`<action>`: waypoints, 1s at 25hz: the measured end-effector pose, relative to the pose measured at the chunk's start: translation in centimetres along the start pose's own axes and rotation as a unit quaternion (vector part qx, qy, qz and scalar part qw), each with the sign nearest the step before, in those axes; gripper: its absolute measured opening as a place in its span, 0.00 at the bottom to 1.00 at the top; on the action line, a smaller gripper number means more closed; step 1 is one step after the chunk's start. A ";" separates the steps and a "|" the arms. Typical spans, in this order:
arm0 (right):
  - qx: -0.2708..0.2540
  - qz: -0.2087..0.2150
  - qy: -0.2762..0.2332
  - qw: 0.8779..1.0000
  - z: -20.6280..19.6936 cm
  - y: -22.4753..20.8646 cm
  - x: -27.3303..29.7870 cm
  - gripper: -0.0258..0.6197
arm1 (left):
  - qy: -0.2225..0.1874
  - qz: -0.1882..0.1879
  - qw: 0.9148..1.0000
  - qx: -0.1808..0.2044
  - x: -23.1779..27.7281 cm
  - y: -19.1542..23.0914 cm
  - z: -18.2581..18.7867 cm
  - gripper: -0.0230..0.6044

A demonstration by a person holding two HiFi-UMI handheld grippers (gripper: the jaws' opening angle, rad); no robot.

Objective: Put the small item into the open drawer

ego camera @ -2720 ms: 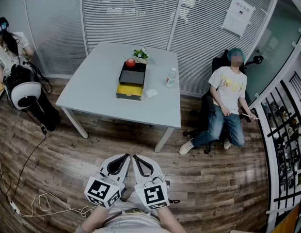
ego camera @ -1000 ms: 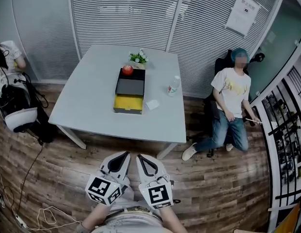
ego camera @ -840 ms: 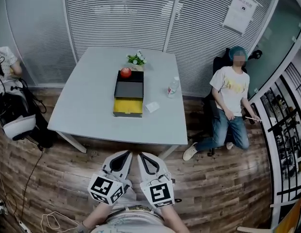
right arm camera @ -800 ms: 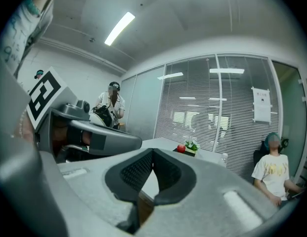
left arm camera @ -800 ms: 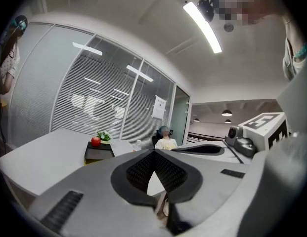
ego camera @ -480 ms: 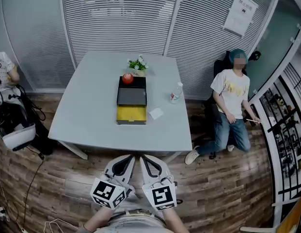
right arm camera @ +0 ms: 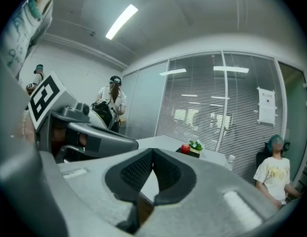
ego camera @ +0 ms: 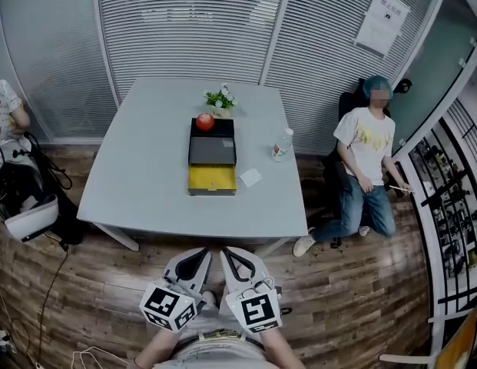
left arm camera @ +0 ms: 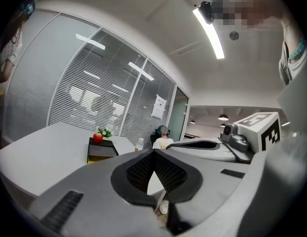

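Note:
On the grey table (ego camera: pixel 138 175) stands a black drawer box (ego camera: pixel 213 149) with its yellow drawer (ego camera: pixel 212 179) pulled open toward me. A small white item (ego camera: pixel 251 177) lies on the table just right of the drawer. A red apple (ego camera: pixel 205 121) sits on the box's far end. My left gripper (ego camera: pixel 205 251) and right gripper (ego camera: pixel 226 252) are held side by side close to my body, short of the table's near edge. Both are shut and hold nothing. In the left gripper view the box (left arm camera: pixel 101 150) shows far ahead, and the right gripper view shows the apple (right arm camera: pixel 185 148).
A plastic bottle (ego camera: pixel 283 144) and a small potted plant (ego camera: pixel 220 98) stand on the table. A person sits in a chair (ego camera: pixel 366 156) to the right. Another person (ego camera: pixel 3 114) and a white rounded device (ego camera: pixel 27 217) are at the left. Cables lie on the wooden floor (ego camera: pixel 54 306).
The table has come nearer and more central in the head view as I walked toward it. Both grippers stayed shut and together in front of me.

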State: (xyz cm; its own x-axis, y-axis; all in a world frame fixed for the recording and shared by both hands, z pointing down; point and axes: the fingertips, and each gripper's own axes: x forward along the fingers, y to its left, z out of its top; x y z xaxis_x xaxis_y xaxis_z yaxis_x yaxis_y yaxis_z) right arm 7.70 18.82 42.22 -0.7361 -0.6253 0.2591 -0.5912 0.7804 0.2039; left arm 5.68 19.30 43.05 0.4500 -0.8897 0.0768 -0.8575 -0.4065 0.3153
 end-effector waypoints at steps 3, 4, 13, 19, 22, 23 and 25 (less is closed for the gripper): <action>-0.001 0.005 0.001 1.000 -0.1 0.1 0.3 0.04 | -0.003 0.009 1.000 -0.005 -0.2 0.4 -0.1 0.03; -0.003 0.008 -0.002 1.000 -0.3 0.0 0.5 0.04 | -0.005 0.011 1.000 -0.006 -0.1 0.6 0.0 0.03; 0.017 0.010 -0.004 1.000 -0.8 -3.9 4.1 0.04 | 0.009 0.020 1.000 -0.001 4.1 3.3 0.5 0.03; 0.015 0.025 -0.020 0.999 -0.6 -7.4 9.0 0.04 | 0.015 0.031 0.999 0.016 8.7 6.4 2.1 0.03; 0.010 0.035 -0.029 0.999 -0.2 -9.4 11.9 0.04 | 0.019 0.023 0.999 0.013 11.6 7.9 2.9 0.03; 0.009 0.037 -0.029 0.999 0.1 -10.2 12.7 0.04 | 0.019 0.020 1.000 0.011 12.6 8.3 3.2 0.03; 0.009 0.039 -0.027 0.999 0.6 -11.8 14.2 0.04 | 0.018 0.018 1.000 0.013 14.6 9.3 4.1 0.03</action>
State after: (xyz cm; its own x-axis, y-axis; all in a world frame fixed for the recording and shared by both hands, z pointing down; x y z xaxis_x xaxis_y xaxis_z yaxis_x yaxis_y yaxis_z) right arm 3.98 0.72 42.90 -0.7969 -0.5619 0.2217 -0.5365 0.8271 0.1678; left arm 3.22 1.68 43.18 0.4274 -0.8957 0.1226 -0.8791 -0.3801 0.2875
